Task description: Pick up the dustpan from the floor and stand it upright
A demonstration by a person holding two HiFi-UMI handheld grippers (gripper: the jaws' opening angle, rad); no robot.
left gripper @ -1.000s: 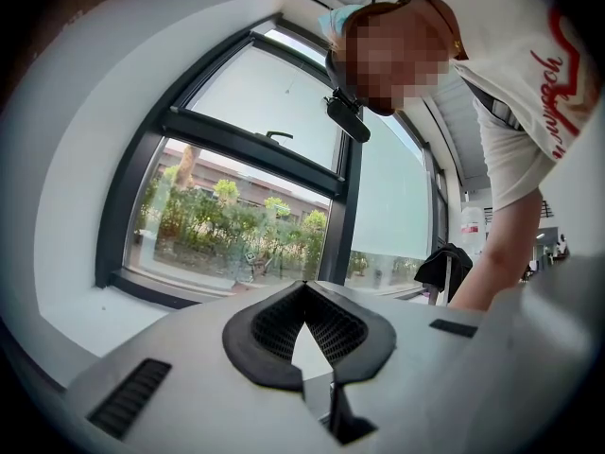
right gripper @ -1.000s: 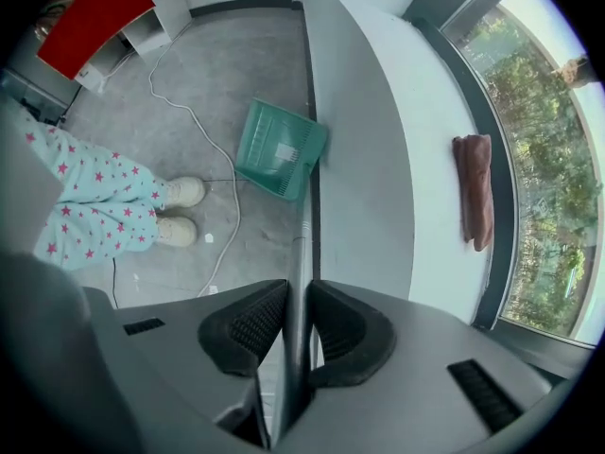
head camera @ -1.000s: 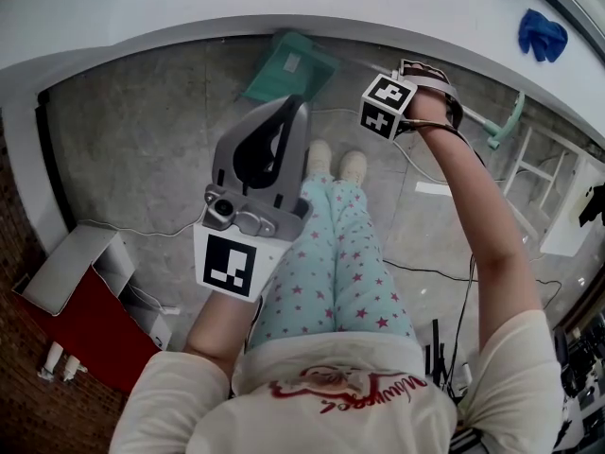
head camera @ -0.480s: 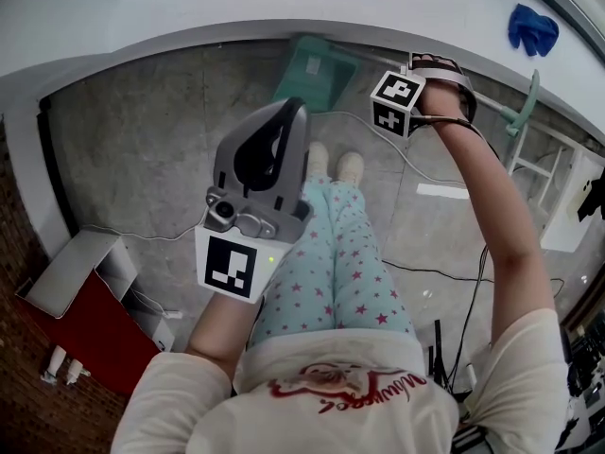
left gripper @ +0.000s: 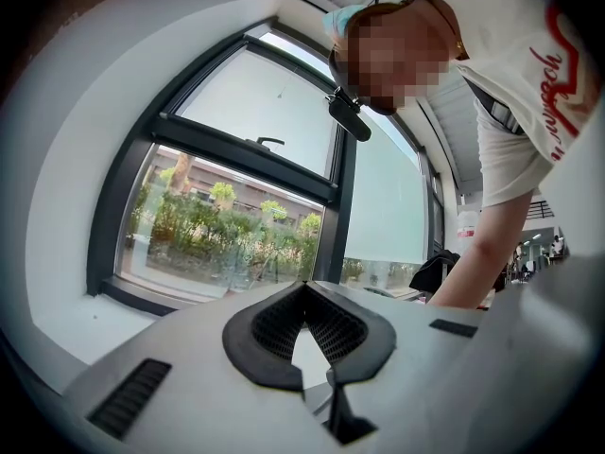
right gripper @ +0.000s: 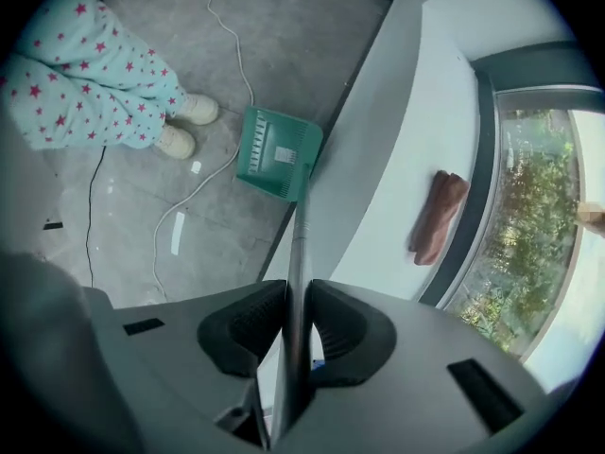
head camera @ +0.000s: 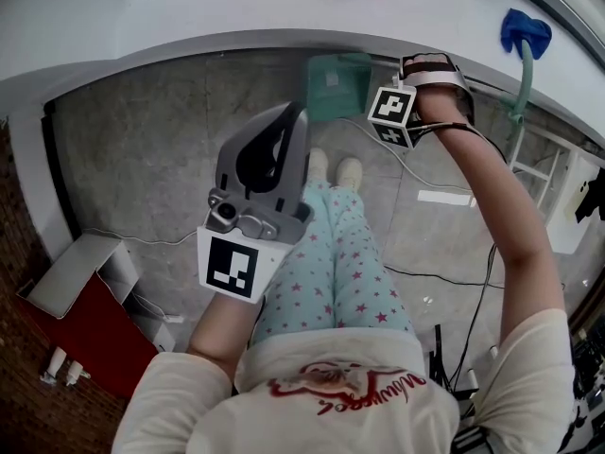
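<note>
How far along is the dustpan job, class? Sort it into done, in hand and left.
Done: the right tool is clamped on the dustpan's handle. In hand: the green pan hangs below it by the wall. To do: stand it upright and release. The left tool is empty.

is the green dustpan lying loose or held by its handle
Held: jaws of the right gripper are shut on the long grey handle of the green plastic dustpan; floor contact: cannot tell.

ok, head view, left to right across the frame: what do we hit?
red box → left gripper → green pan of the dustpan → right gripper → blue cloth on the sill
</note>
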